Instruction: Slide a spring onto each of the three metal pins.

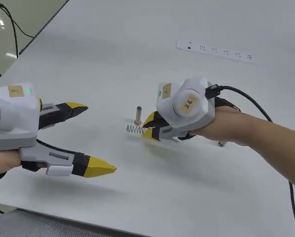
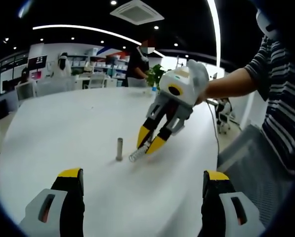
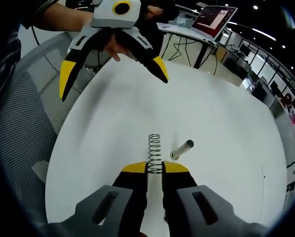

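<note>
A small metal pin (image 1: 138,115) stands upright on the white table (image 1: 137,49). Right beside it, my right gripper (image 1: 150,129) is shut on one end of a thin coil spring (image 1: 134,129), which sticks out level toward the left. The right gripper view shows the spring (image 3: 154,150) poking out past the yellow tips (image 3: 155,167), with the pin (image 3: 181,149) just to its right. In the left gripper view the pin (image 2: 119,148) stands left of the held spring (image 2: 137,153). My left gripper (image 1: 95,140) hovers wide open at the near left, nothing between its jaws.
A white power strip (image 1: 214,51) lies at the far right of the table. A black cable (image 1: 256,108) trails from the right gripper. The table's near edge (image 1: 112,224) runs just below the left gripper. People and desks stand far behind.
</note>
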### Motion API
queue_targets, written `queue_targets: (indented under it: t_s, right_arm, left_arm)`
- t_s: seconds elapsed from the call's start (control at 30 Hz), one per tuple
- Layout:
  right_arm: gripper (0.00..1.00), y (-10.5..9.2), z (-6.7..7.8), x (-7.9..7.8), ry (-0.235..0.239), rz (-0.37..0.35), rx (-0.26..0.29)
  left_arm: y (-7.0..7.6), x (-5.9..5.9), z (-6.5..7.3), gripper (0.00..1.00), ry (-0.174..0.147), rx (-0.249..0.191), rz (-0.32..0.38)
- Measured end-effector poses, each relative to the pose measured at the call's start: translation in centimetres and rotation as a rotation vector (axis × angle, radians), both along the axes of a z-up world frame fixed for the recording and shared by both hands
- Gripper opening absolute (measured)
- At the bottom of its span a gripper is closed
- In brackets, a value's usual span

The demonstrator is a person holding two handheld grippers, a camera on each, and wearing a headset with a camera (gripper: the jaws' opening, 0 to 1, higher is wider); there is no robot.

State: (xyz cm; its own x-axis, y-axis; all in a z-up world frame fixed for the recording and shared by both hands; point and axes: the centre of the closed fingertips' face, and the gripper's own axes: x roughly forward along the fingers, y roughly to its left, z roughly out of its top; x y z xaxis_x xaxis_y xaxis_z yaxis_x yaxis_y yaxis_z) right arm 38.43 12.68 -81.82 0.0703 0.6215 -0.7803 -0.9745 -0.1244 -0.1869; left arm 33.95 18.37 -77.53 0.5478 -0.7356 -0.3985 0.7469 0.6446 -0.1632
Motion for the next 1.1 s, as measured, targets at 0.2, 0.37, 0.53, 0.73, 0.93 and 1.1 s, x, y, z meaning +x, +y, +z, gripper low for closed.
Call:
queue_targets:
  t_s: [0.2, 0.37, 0.53, 0.73, 0.93, 1.1]
  right_arm:
    - [0.08, -2.0, 1.7, 0.3, -0.006, -0.046, 0.023]
    - [0.08, -3.9, 2.6, 0.3, -0.001, -0.087, 0.040]
    - [0.08, -5.7, 2.5, -0.3, 0.002, -0.114, 0.032]
    - [0.08, -7.4, 1.8, -1.1, 0.005, -0.144, 0.015]
    - [0.08, -8.1, 1.3, -1.7, 0.004, -0.150, 0.004]
    - [0.08, -7.9, 1.6, -1.8, -0.010, -0.137, 0.020]
  left_arm:
    - [-0.9, 0.3, 0.1, 0.97, 0.001, -0.003, -0.027]
    - [-1.8, 0.3, 0.1, 0.97, 0.004, 0.000, -0.055]
    - [-2.2, 0.8, 0.2, 0.96, 0.001, -0.003, -0.065]
    - [-2.7, 0.9, 0.2, 0.92, 0.003, 0.002, -0.080]
    - [-3.0, 0.9, 0.0, 0.88, 0.005, 0.001, -0.085]
    - [-3.8, 0.7, 0.2, 0.86, 0.008, -0.009, -0.112]
